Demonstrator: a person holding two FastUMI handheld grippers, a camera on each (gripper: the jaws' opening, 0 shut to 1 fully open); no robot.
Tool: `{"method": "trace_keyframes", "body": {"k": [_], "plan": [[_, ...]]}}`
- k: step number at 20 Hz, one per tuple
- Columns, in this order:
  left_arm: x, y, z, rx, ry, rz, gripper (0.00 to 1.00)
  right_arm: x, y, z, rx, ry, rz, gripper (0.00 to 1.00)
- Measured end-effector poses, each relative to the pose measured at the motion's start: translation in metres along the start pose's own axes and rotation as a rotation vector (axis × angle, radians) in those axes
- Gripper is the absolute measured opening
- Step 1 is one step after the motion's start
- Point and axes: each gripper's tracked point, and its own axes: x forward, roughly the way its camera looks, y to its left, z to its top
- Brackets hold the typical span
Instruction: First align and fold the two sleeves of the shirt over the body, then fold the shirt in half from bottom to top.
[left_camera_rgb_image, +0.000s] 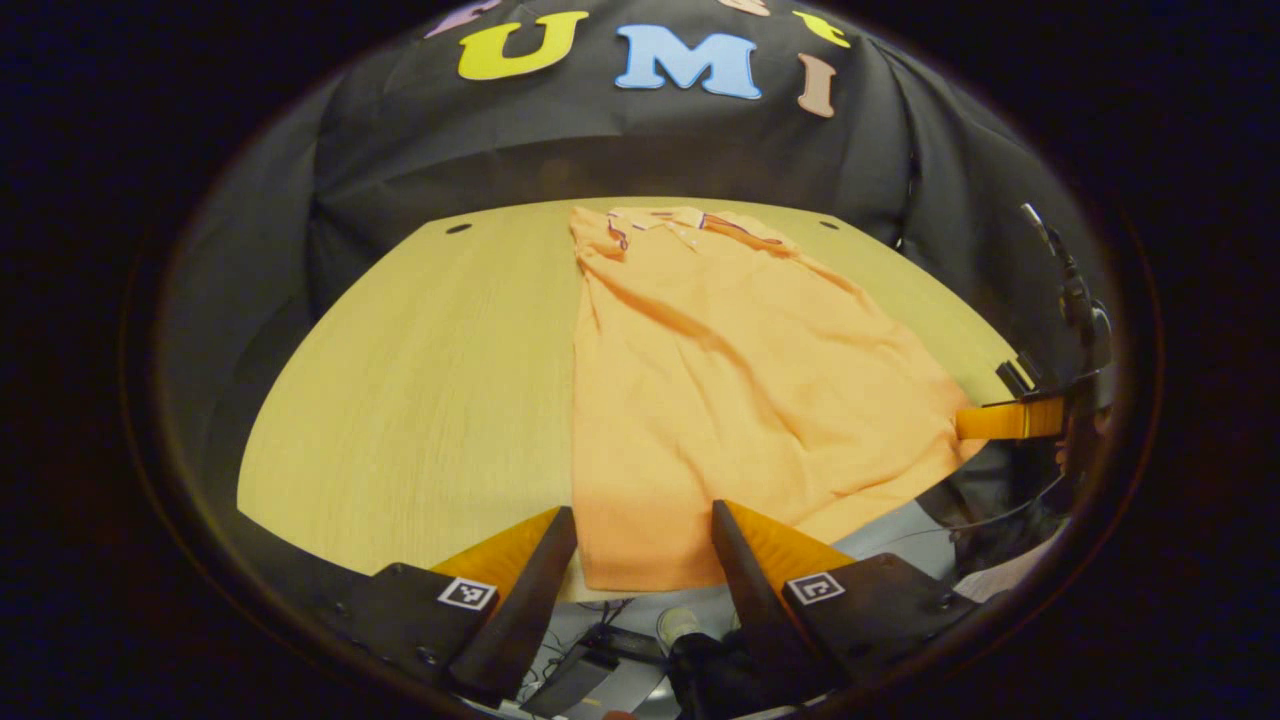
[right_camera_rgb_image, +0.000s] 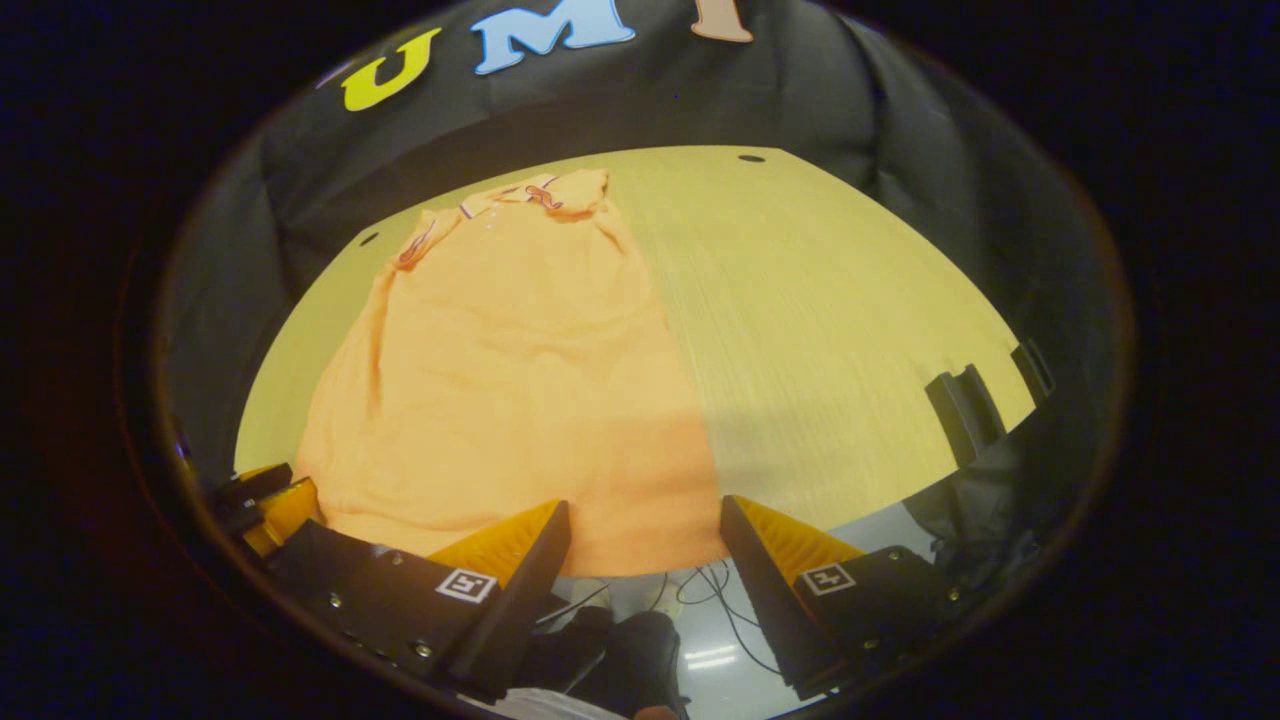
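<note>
Shirt (left_camera_rgb_image: 720, 400) — wooden table (left_camera_rgb_image: 420, 400).

Bare table (left_camera_rgb_image: 420, 400) beside shirt (left_camera_rgb_image: 720, 400); edge clamp (right_camera_rgb_image: 965, 412).

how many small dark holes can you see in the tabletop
2. One hole lies near the table's far edge on one side of the orange shirt, the other near the far edge on its opposite side. The shirt may hide more.
</note>
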Motion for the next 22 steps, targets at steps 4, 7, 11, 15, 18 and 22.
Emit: {"method": "trace_keyframes", "body": {"k": [4,7,11,15,18,22], "plan": [[0.002,-0.007,0.001,0.037,0.002,0.02,0.91,0.003,-0.001,-0.002,-0.07,-0.005,-0.024,0.94],[0.004,-0.017,0.002,0.027,-0.007,0.03,0.77,0.006,0.003,0.0,-0.098,-0.006,0.009,0.84],[0.006,-0.037,0.003,0.031,-0.01,0.016,0.39,0.005,0.005,0.001,-0.082,-0.017,0.044,0.34],[0.007,-0.045,0.004,-0.021,0.022,0.06,0.06,0.005,0.007,0.002,-0.034,0.004,0.126,0.04],[0.002,-0.048,0.014,-0.096,0.025,0.06,0.07,-0.003,0.008,0.013,0.013,-0.007,0.194,0.04],[-0.019,-0.052,0.053,-0.192,-0.037,0.056,0.06,-0.03,0.014,0.063,0.006,-0.116,0.3,0.04]]}}
